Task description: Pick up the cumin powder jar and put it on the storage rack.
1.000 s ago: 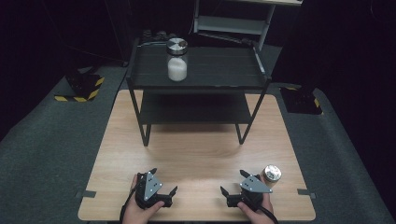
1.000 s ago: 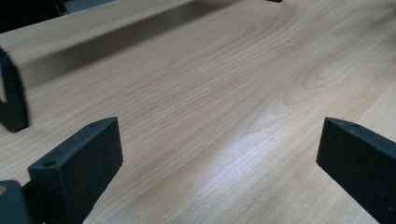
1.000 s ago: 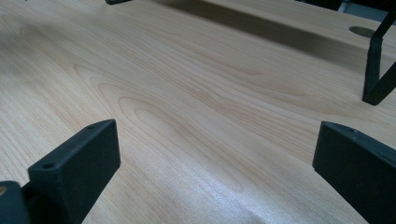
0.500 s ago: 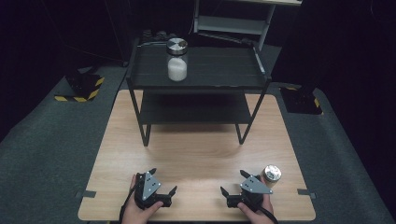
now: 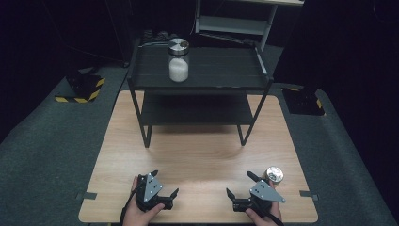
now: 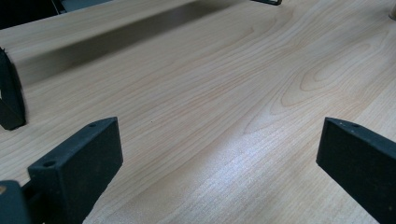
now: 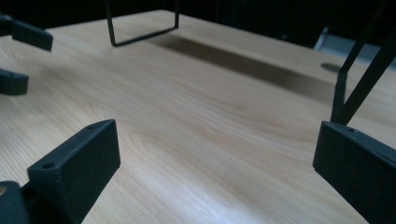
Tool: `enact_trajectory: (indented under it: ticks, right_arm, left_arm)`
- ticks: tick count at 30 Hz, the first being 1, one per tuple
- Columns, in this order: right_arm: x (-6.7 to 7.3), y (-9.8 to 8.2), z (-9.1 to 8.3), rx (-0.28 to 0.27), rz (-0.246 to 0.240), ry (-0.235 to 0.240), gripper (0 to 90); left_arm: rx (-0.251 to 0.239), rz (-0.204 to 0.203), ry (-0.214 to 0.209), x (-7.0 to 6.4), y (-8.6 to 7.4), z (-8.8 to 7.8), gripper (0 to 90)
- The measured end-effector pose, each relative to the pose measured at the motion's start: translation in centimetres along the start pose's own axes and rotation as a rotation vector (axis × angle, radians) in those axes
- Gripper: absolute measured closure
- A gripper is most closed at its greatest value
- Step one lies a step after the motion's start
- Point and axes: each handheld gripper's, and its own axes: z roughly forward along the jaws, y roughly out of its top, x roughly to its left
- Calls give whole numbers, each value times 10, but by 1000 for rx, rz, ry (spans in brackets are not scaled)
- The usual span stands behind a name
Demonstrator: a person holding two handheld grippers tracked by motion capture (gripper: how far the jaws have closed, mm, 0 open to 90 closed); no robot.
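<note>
Left gripper (image 5: 165, 187): at 7 o'clock on the wooden table (image 5: 197, 155), near the front edge, jaws spread wide, nothing between them.

Right gripper (image 5: 239, 184): at 5 o'clock on the table, jaws spread wide, nothing between them.

Small metal-topped object (image 5: 274, 174): on the table just beside the right gripper, at its 1 o'clock; exact kind unclear.

Black two-tier rack (image 5: 197, 87): at 12 o'clock on the table, well apart from both grippers.

Glass jar (image 5: 178, 60): steel lid, white contents, upright on the rack's top shelf, left of centre.
</note>
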Motion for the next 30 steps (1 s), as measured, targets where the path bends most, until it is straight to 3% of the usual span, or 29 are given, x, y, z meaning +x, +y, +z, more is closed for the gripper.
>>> enact_trajectory:
  ticks: [12, 30]
  right_arm:
    - [1, 2, -19, -71, -6, -33, 4]
    - [-11, 0, -42, -91, 16, -173, 4]
  left_arm:
    - [2, 15, -10, 1, 0, 0, 8]
    - [5, 13, -25, 3, 1, 0, 8]
